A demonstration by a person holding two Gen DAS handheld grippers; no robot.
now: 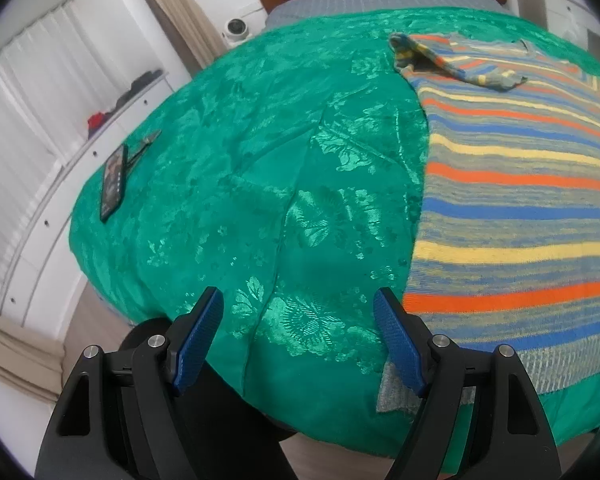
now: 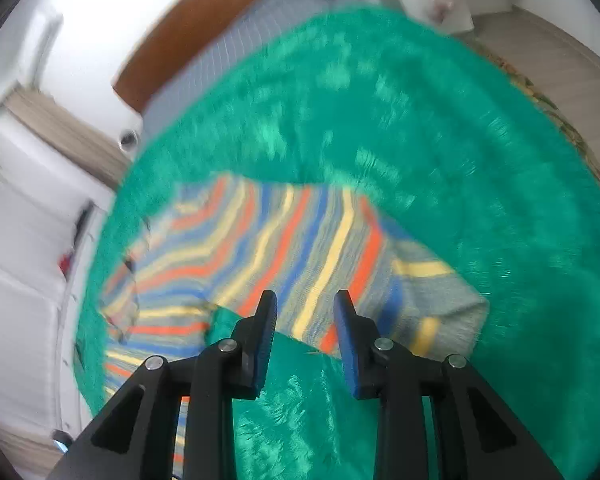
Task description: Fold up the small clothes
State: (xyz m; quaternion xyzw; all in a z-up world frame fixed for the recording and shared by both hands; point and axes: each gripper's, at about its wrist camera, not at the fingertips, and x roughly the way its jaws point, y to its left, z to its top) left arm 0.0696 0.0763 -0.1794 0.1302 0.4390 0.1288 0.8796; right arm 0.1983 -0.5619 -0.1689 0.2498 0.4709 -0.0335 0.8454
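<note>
Risk: I judge the slick green bedspread (image 1: 228, 184) may get pinched along with the striped sweater (image 1: 516, 184), dragging the fold askew.
Left gripper (image 1: 298, 312): wide, empty; sweater hem just beside its right finger.
Right gripper (image 2: 305, 307): moderately parted, empty; a sleeve apparently just ahead, view blurred.
Phone (image 1: 114, 182): far left, apart.

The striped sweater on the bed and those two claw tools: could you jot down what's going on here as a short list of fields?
Garment: striped knitted sweater in orange, blue, yellow and grey, spread out, one sleeve folded over its top
Surface: shiny green floral bedspread
Left gripper: open, empty, beside the sweater's hem
Right gripper: open, empty, above the sweater; view blurred
Also on bed: dark smartphone near the far edge
Folding progress: barely begun
</note>
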